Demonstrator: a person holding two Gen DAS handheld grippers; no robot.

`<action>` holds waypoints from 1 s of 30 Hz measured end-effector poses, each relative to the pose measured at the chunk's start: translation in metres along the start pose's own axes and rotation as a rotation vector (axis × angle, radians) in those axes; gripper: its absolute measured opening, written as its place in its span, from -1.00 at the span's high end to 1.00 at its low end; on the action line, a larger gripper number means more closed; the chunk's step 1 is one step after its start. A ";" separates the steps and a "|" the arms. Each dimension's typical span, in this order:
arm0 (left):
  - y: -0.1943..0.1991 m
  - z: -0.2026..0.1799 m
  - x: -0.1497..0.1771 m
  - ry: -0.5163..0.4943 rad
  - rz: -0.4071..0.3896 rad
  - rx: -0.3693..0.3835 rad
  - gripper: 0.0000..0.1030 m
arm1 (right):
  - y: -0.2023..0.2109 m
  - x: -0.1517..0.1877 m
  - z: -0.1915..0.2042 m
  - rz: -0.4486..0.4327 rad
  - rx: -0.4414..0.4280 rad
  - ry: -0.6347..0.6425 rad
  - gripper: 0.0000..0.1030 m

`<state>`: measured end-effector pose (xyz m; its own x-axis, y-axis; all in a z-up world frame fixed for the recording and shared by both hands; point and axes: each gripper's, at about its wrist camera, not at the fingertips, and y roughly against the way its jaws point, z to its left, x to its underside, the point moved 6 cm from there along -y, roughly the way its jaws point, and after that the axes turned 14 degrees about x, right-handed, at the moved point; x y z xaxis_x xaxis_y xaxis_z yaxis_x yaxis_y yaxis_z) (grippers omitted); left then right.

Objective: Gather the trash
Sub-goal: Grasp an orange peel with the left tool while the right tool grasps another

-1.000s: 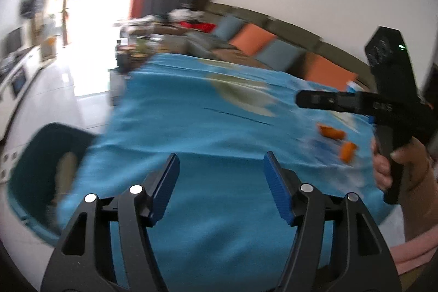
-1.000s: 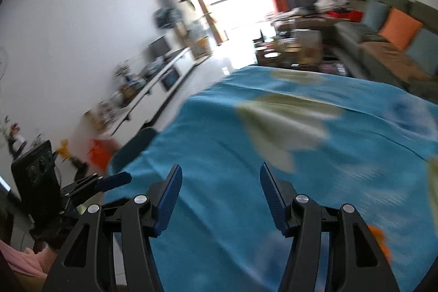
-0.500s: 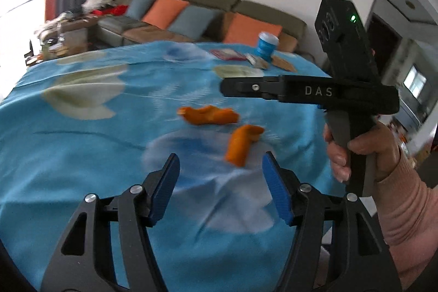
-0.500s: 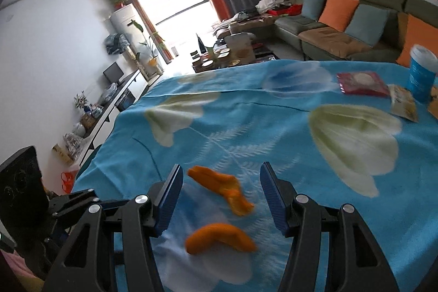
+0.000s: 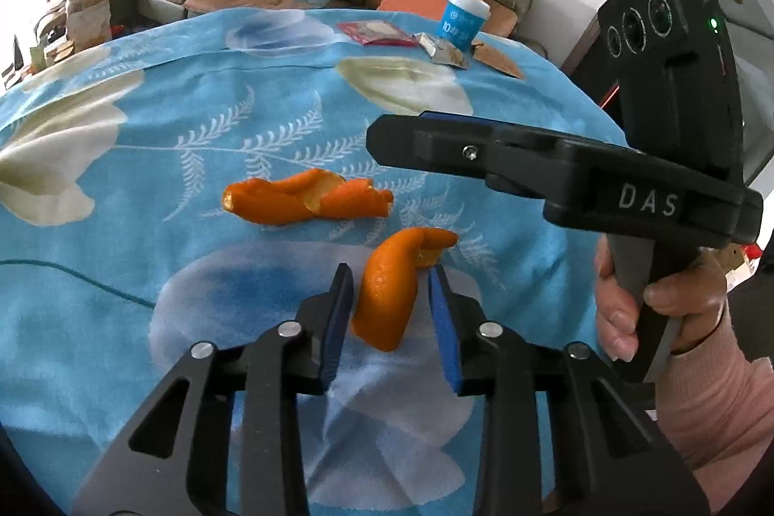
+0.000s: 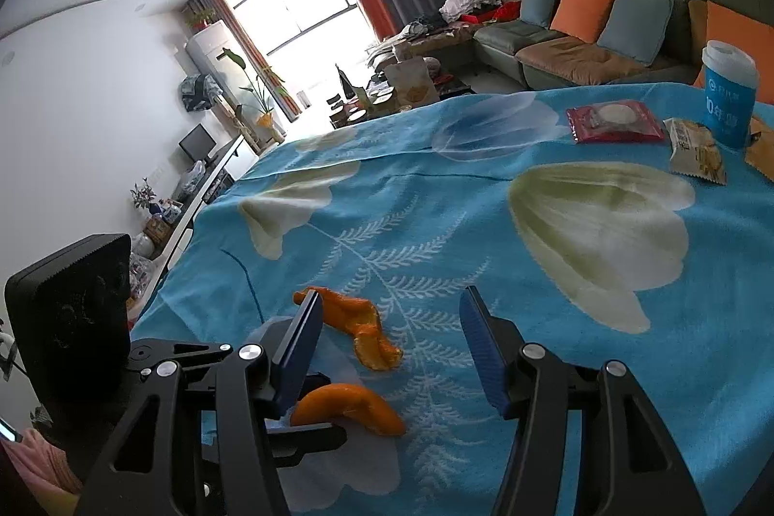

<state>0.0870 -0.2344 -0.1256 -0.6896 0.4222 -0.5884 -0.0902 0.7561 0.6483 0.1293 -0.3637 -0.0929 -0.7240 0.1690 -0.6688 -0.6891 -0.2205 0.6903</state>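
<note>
From my left wrist camera, the right claw (image 5: 387, 141) hides the far finger behind the near one. From the right wrist, the left claw (image 6: 309, 419) covers part of the nearer orange peel (image 6: 358, 407). The blue cup's (image 6: 728, 95) print is too small to read; the brown wrapper (image 6: 760, 151) runs off-frame.

Colours on my table
I log orange peel (image 5: 387, 298), blue tablecloth (image 5: 145, 346) with white flowers, blue-and-white cup (image 5: 462, 20), red wrapper (image 6: 612, 122).
</note>
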 end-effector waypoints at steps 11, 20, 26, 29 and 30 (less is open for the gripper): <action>0.024 -0.005 0.011 -0.019 -0.043 -0.022 0.69 | -0.007 0.001 0.018 0.025 -0.033 0.084 0.01; 0.085 0.020 0.035 0.056 -0.129 -0.092 0.69 | -0.022 0.012 0.033 0.090 -0.001 0.176 0.02; 0.112 0.041 0.053 0.125 -0.181 -0.123 0.69 | -0.025 0.017 0.038 0.104 0.036 0.219 0.23; 0.120 0.050 0.061 0.162 -0.198 -0.134 0.69 | -0.026 0.018 0.038 0.106 0.059 0.230 0.42; 0.124 0.053 0.063 0.173 -0.205 -0.139 0.69 | -0.026 0.018 0.038 0.108 0.063 0.233 0.54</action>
<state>0.0701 -0.0873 -0.1080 -0.7580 0.1678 -0.6303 -0.3289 0.7362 0.5915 0.1331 -0.3179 -0.1126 -0.7718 -0.0792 -0.6310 -0.6142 -0.1641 0.7719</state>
